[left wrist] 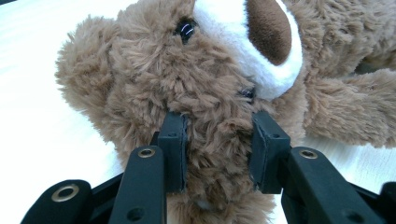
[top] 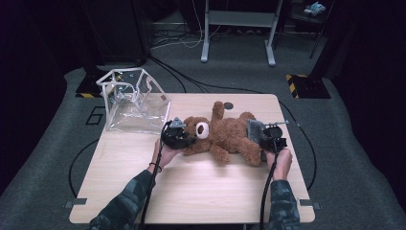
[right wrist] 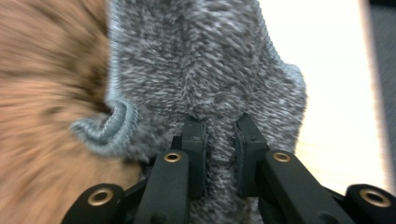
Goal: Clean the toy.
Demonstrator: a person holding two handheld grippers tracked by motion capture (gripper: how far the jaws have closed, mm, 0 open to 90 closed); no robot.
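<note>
A brown teddy bear [top: 225,134] lies on its back across the wooden table [top: 191,187], head toward the left. My left gripper [top: 184,139] is shut on the bear's head [left wrist: 205,93], its black pads pressed into the fur below the white muzzle. A grey knitted sock [right wrist: 205,70] sits on the bear's leg at the right. My right gripper [top: 268,136] is shut on a fold of that grey sock [top: 255,128], its jaws pinching the fabric between them. The bear's brown fur [right wrist: 42,116] is blurred to the left of the sock.
A clear plastic bag [top: 134,100] stands open at the table's back left corner. A small dark disc [top: 229,105] lies near the back edge. Cables trail from both grippers over the front edge. A metal frame stands on the floor behind.
</note>
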